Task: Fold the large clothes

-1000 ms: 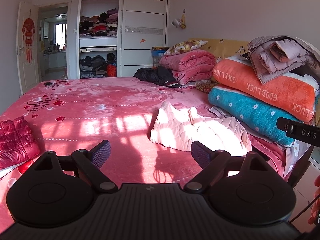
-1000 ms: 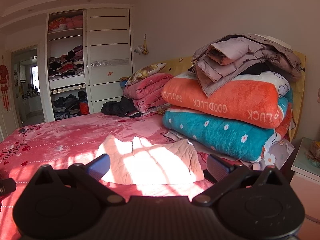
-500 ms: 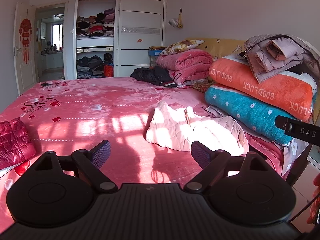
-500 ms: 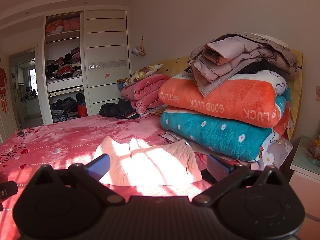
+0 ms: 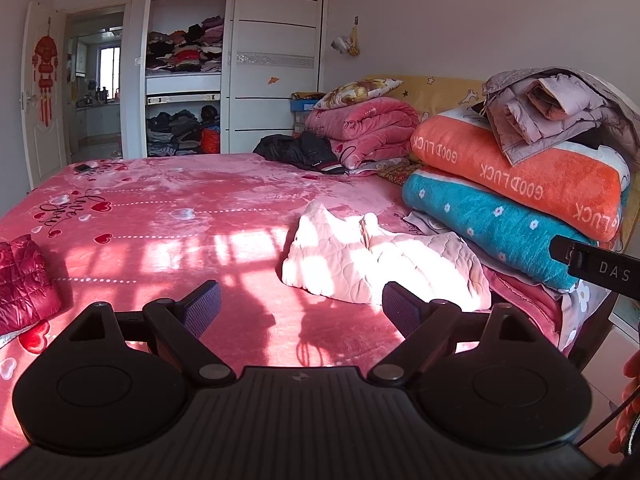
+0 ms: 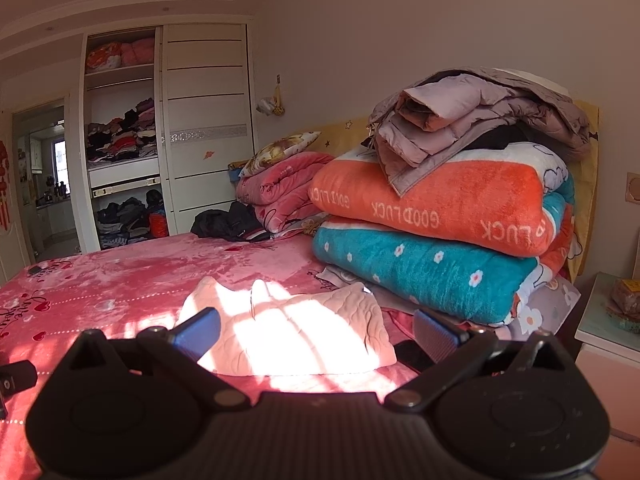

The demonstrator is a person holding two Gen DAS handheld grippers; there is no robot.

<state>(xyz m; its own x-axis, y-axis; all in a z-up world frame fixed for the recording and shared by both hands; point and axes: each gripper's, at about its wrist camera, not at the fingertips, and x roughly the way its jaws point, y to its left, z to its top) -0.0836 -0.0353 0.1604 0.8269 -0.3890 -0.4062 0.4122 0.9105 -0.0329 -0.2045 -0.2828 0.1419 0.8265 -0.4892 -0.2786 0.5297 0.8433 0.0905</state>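
Pink quilted garment [image 5: 376, 260] beside the blanket stack [image 6: 436, 236] looks soft, probably light; grip edge hem; left gripper [image 5: 301, 306] and right gripper [image 6: 318, 330] both wide open, empty.

Left black two-finger claw [image 5: 302, 306] held level, fingers spread wide, nothing between the ribbed dark pads [image 5: 202, 308]. Right black two-finger claw [image 6: 316, 332] likewise level, fingers wide apart, blue ribbed pads [image 6: 434, 334] empty. Right claw's black body shows at the left view's right edge, fingertips of a hand [image 5: 630, 404] below it.
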